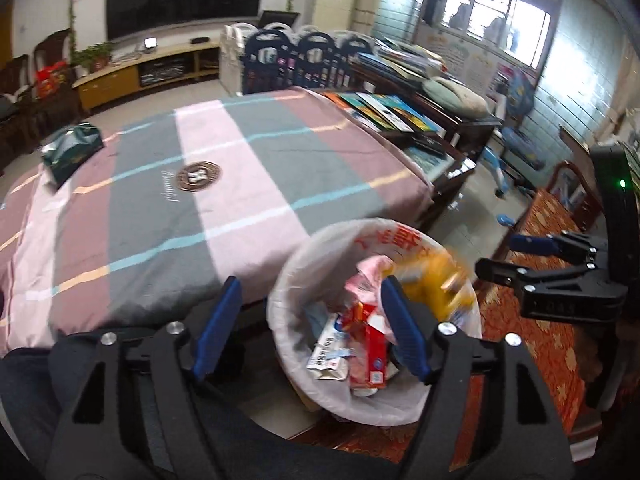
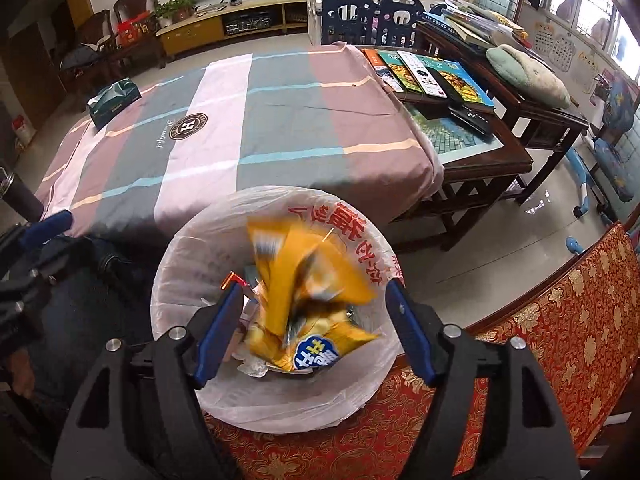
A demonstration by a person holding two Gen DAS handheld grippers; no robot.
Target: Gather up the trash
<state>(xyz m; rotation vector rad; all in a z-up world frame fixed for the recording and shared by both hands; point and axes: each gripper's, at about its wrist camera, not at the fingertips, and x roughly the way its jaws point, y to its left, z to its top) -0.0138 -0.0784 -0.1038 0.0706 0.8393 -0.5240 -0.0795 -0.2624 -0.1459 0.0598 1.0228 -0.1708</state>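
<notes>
1. The waste bin (image 2: 200,280), lined with a thin white plastic bag printed with red characters, stands below both grippers, beside the edge of the striped tablecloth (image 2: 224,112) and against a red-and-gold patterned seat (image 2: 560,320).
2. Inside the bin, in the left wrist view, lie a red-and-white carton (image 1: 370,344), a flattened white carton (image 1: 326,350), and pink wrapping (image 1: 370,270), heaped together and touching.
3. A yellow snack bag (image 2: 312,280) is over the bin's opening, motion-blurred. In the right wrist view it sits between the right gripper's (image 2: 314,322) two blue fingers (image 2: 218,328), but neither pad presses on it; a gap shows on both sides.
4. A second yellow packet with a blue-and-white round logo (image 2: 316,350) lies just under the blurred bag, inside the bin, closer to the gripper's base.
5. The right gripper's jaws stand wide apart and hold nothing.
6. The left gripper (image 1: 308,328) also has its jaws spread wide with nothing clamped; its far-side finger (image 1: 404,328) is over the bin's contents, its near-side finger over the cloth's edge.
7. From the left wrist view, the yellow bag (image 1: 432,284) shows just beyond that finger over the bin, near the right gripper's (image 1: 500,256) tips.
8. A green tissue pack (image 2: 114,102) lies on the cloth, well beyond both sets of fingers.
</notes>
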